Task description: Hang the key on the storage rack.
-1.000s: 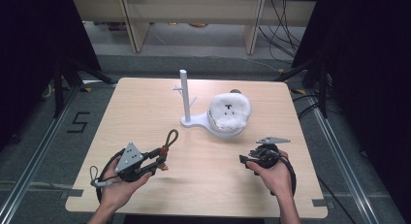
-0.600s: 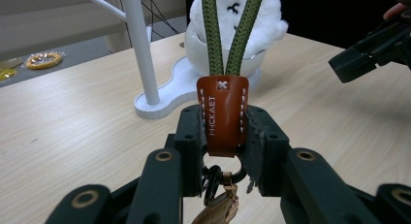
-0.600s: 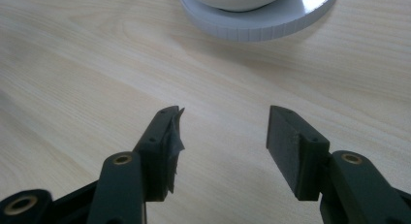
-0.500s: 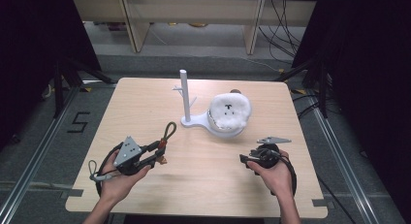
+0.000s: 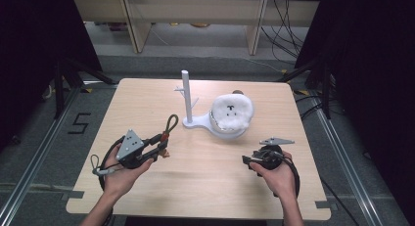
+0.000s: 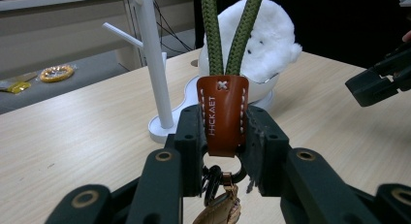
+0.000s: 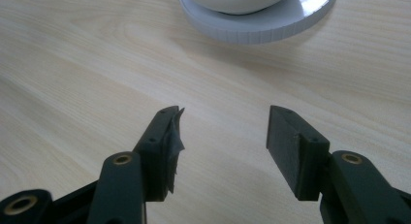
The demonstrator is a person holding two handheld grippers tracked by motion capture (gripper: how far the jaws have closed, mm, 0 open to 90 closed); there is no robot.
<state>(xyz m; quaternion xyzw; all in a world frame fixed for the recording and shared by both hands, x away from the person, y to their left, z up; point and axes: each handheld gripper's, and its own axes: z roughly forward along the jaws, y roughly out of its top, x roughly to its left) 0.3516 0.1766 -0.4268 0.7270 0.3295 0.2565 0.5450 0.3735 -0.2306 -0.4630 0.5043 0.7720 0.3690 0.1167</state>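
Our left gripper (image 6: pixel 224 136) pinching keychain's leather tab (image 6: pixel 223 115), white stand (image 5: pixel 188 101) at one o'clock; right gripper (image 7: pixel 220 136) jaws spread, resting above table (image 5: pixel 147 96).

From my left claw's camera, the green cord loop (image 6: pixel 231 35) runs off the top edge, and the claw hides most of the keyring hardware (image 6: pixel 218 185) below the leather tab (image 6: pixel 222 115).

keychain (image 6: pixel 222 115) | brown leather tab, green cord loop | clamped upright, off table
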